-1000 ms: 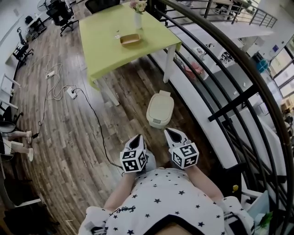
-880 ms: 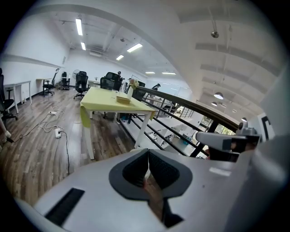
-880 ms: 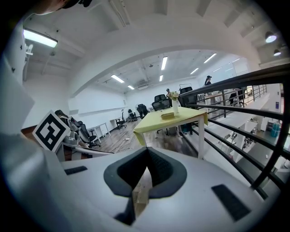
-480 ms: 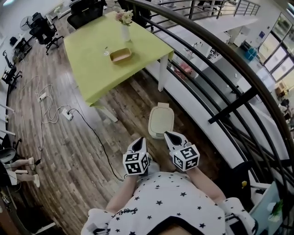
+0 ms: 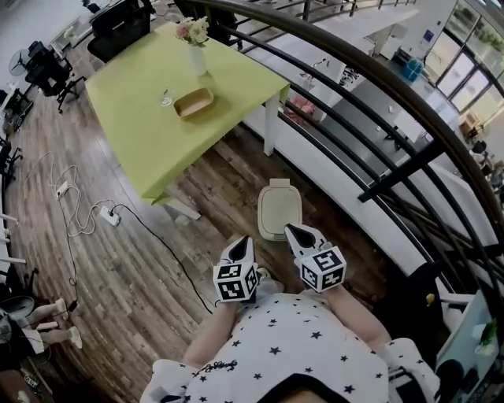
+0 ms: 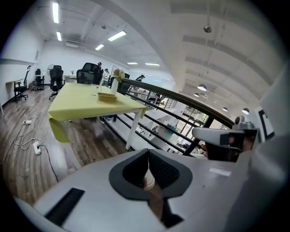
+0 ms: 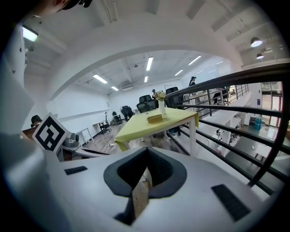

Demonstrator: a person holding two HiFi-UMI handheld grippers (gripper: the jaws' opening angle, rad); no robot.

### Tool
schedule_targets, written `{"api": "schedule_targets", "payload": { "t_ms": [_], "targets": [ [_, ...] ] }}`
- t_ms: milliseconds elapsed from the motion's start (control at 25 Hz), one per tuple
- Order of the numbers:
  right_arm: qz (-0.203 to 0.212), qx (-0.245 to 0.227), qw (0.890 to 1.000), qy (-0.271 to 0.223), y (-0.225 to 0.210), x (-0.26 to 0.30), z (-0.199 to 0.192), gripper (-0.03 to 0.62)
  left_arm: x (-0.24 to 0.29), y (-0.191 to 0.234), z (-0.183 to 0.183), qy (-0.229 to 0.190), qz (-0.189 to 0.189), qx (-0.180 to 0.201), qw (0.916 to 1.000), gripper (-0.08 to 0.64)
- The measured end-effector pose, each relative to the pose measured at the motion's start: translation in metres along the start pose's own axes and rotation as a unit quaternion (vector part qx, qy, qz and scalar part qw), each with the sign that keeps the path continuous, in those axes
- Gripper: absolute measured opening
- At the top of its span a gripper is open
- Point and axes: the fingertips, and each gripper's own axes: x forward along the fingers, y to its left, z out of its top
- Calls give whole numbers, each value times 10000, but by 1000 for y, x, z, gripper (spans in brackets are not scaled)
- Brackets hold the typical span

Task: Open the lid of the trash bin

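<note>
Trash bin (image 5: 279,206) sat on the wood floor (image 5: 118,268), lid (image 5: 281,197) flat and shut. It was between the near leg of the yellow-green table (image 5: 142,149) and the white ledge under the dark railing (image 5: 378,102).

Left gripper (image 5: 243,242): clenched, jaws met at the tips, nothing gripped. A sliver of something white and reddish showed through the slit in the left gripper view, too small to identify.

Right gripper (image 5: 292,229): also clenched and empty, only floor visible through the slit.

In the head view both grippers were held close to the person's star-print shirt (image 5: 291,346), side by side, marker cubes (image 5: 235,281) facing up. The right gripper's tip lay just short of the bin's near edge, and the left tip was beside the bin to its left. No contact with the bin was visible. Both gripper views looked out level across the room at the table, and the bin was not in either of them.

On the table: a white vase of flowers (image 5: 196,49), a wooden tray (image 5: 194,102) and a small glass (image 5: 165,98) beside the tray. A power strip (image 5: 110,216) with a black cable lay on the floor left of the table. Black office chairs (image 5: 118,24) stood at the table's far side.
</note>
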Motion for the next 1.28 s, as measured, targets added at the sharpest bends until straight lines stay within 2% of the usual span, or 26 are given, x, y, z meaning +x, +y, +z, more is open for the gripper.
{"api": "schedule_targets", "payload": {
  "t_ms": [280, 560, 960, 1280],
  "targets": [
    [-290, 139, 9994, 126, -4, 23, -7, -6, 20, 21, 4, 238, -239, 149, 9993, 15],
    [-377, 160, 9985, 368, -17, 35, -22, -6, 45, 30, 4, 404, -328, 160, 9985, 15],
    [-275, 198, 9964, 772, -52, 70, -59, -6, 81, 30, -11, 621, -310, 45, 9976, 15],
    [-256, 309, 9932, 1096, -72, 96, -110, -6, 105, 36, -43, 925, -323, 63, 9952, 15]
  ]
}}
